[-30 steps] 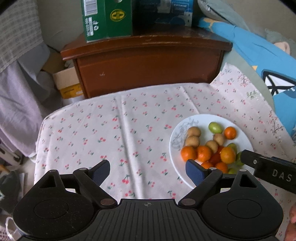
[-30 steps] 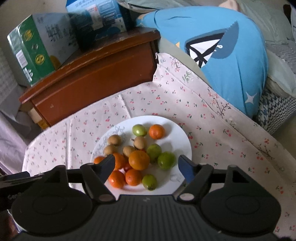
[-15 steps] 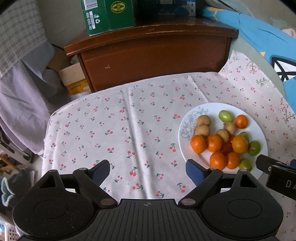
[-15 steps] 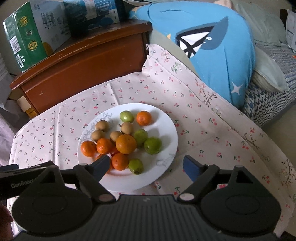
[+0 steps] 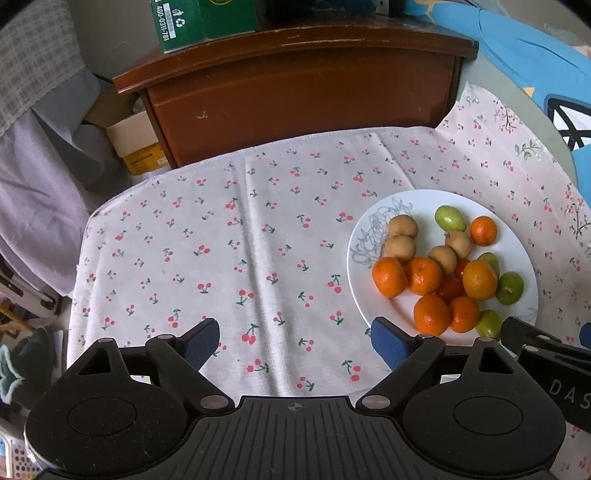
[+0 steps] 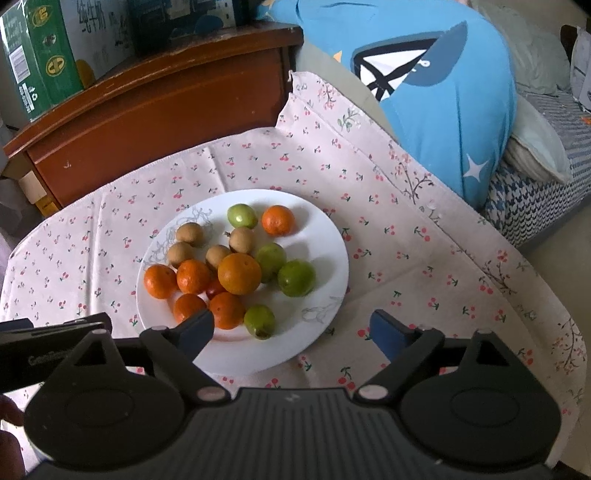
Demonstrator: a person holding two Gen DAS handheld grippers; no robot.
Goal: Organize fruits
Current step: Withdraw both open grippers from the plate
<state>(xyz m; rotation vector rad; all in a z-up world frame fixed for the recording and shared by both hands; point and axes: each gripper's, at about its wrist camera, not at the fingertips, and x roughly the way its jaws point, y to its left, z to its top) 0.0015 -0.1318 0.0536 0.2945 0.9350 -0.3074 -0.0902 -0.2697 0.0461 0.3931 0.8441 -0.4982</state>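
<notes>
A white plate (image 6: 325,229) on a cherry-print cloth holds mixed fruit: several oranges (image 6: 239,273), several green fruits (image 6: 296,278) and several small brown fruits (image 6: 189,233). The plate also shows at the right of the left wrist view (image 5: 517,240), with oranges (image 5: 389,277) on it. My left gripper (image 5: 293,341) is open and empty above bare cloth, left of the plate. My right gripper (image 6: 291,326) is open and empty above the plate's near edge.
A brown wooden cabinet (image 5: 303,85) stands behind the table with a green carton (image 5: 184,18) on top. A blue cushion (image 6: 436,92) lies at the right on a sofa. Cardboard boxes (image 5: 136,144) and hanging cloth are at the left.
Both grippers have pulled back and risen, so the plate and cloth sit farther from the fingers. Both stay open; the fruit has not moved.
</notes>
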